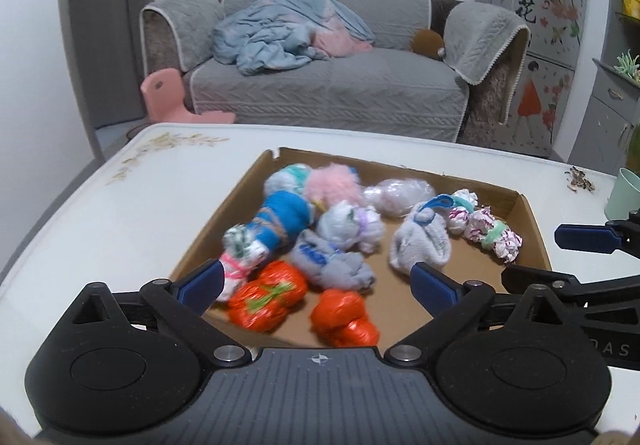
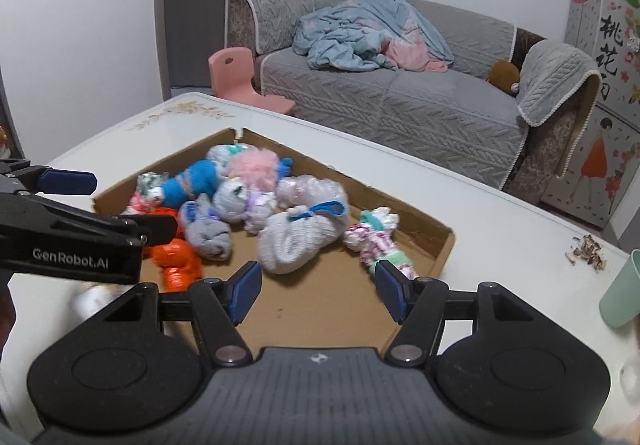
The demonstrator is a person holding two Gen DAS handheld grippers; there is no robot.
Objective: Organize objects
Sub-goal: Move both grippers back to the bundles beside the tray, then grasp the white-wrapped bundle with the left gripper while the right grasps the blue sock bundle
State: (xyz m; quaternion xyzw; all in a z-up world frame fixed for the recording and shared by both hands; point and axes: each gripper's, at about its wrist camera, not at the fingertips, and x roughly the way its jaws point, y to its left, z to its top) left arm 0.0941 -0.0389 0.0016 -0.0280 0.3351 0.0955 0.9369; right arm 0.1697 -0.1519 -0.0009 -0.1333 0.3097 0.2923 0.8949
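Jaws of both grippers apart, empty, above tied sock bundles (image 1: 336, 237) in cardboard tray (image 1: 528, 221).

- Both wrist views are evenly lit by soft indoor light, moderately bright, with no harsh shadows.
- The white table (image 1: 100, 213) carries a mild sheen left of the jaws.
- Only faint, soft shadows lie under the bundles (image 1: 320, 237) in the cardboard tray (image 1: 532, 221) just ahead of the jaws.
- Those bundles look smeared, blurrier in the left view than in the right.
- The sofa (image 2: 400, 101) far beyond the jaws is fairly sharp.
- Fisheye bending curves walls and table edges; dark vignette fills the corners.
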